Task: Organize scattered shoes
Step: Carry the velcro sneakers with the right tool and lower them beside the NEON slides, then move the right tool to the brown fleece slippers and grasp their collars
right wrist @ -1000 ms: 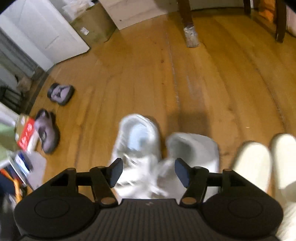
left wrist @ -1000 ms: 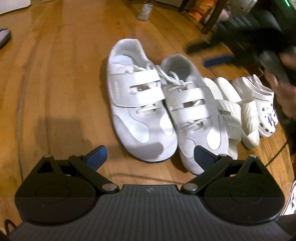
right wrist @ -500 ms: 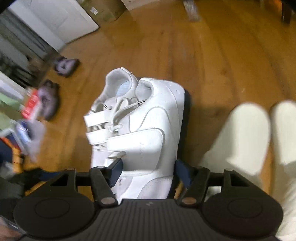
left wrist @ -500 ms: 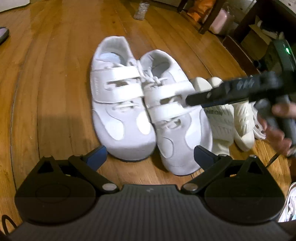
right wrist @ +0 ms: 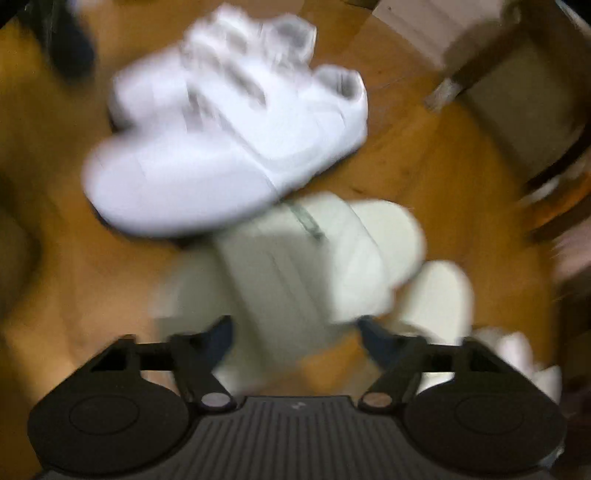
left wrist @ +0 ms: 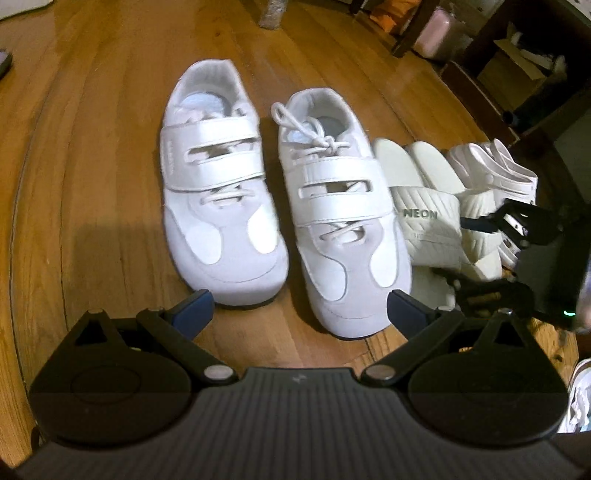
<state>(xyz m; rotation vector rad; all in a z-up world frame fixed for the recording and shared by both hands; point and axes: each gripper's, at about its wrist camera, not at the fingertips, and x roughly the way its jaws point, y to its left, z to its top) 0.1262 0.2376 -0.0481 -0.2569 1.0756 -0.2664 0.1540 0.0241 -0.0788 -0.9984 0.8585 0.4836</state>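
Two white strap sneakers stand side by side on the wood floor, the left one (left wrist: pixel 218 195) and the right one (left wrist: pixel 343 221), toes toward me. To their right lie two cream slides (left wrist: pixel 428 218) and white clogs (left wrist: pixel 495 170). My left gripper (left wrist: pixel 295 306) is open and empty just in front of the sneaker toes. My right gripper (right wrist: pixel 295 336) is open and empty over a cream slide (right wrist: pixel 295 266); its view is blurred, with the sneakers (right wrist: pixel 229 147) beyond. The right gripper also shows in the left wrist view (left wrist: pixel 517 236), over the slides.
A chair leg (left wrist: pixel 410 33) and a pink object (left wrist: pixel 432 33) stand at the far right, beside a dark shelf with a cardboard box (left wrist: pixel 513 70). A wrapped furniture leg (left wrist: pixel 273 13) is at the far middle. A chair leg (right wrist: pixel 480 66) shows in the right wrist view.
My right gripper has swung away from the right sneaker and now hangs over the slides. The sneakers stand a little apart. The left gripper stays open in front of them.
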